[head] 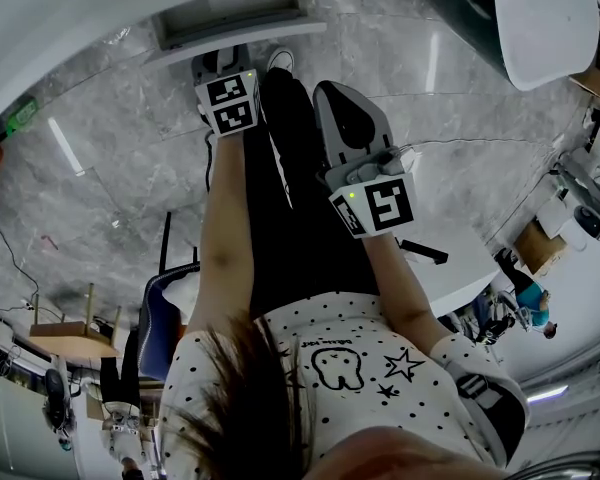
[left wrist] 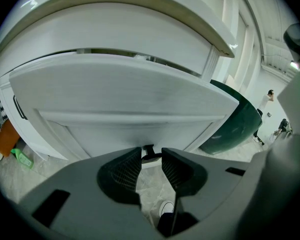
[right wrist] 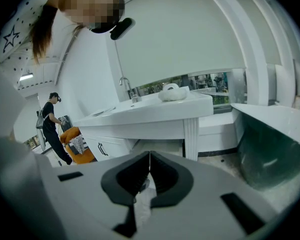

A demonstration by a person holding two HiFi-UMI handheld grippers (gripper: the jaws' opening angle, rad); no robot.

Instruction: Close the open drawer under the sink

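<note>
The open white drawer (left wrist: pixel 125 96) juts out under the sink counter (left wrist: pixel 115 29) and fills the left gripper view; from the head it shows as a pulled-out tray (head: pixel 235 23). Its small dark handle (left wrist: pixel 149 151) sits right at the tips of my left gripper (left wrist: pixel 151 158), whose jaws stand open with a narrow gap on either side of it. In the head view my left gripper (head: pixel 225 78) is held out at the drawer front. My right gripper (head: pixel 365 173) hangs back over the person's legs, pointing away from the drawer; its jaws (right wrist: pixel 149 159) are shut and empty.
A dark green tub (left wrist: pixel 235 126) stands right of the drawer. The right gripper view shows another white sink counter (right wrist: pixel 150 114) with a tap (right wrist: pixel 126 86), a person in black (right wrist: pixel 52 126) and an orange seat (right wrist: pixel 77 141). The floor (head: pixel 110 168) is grey marble.
</note>
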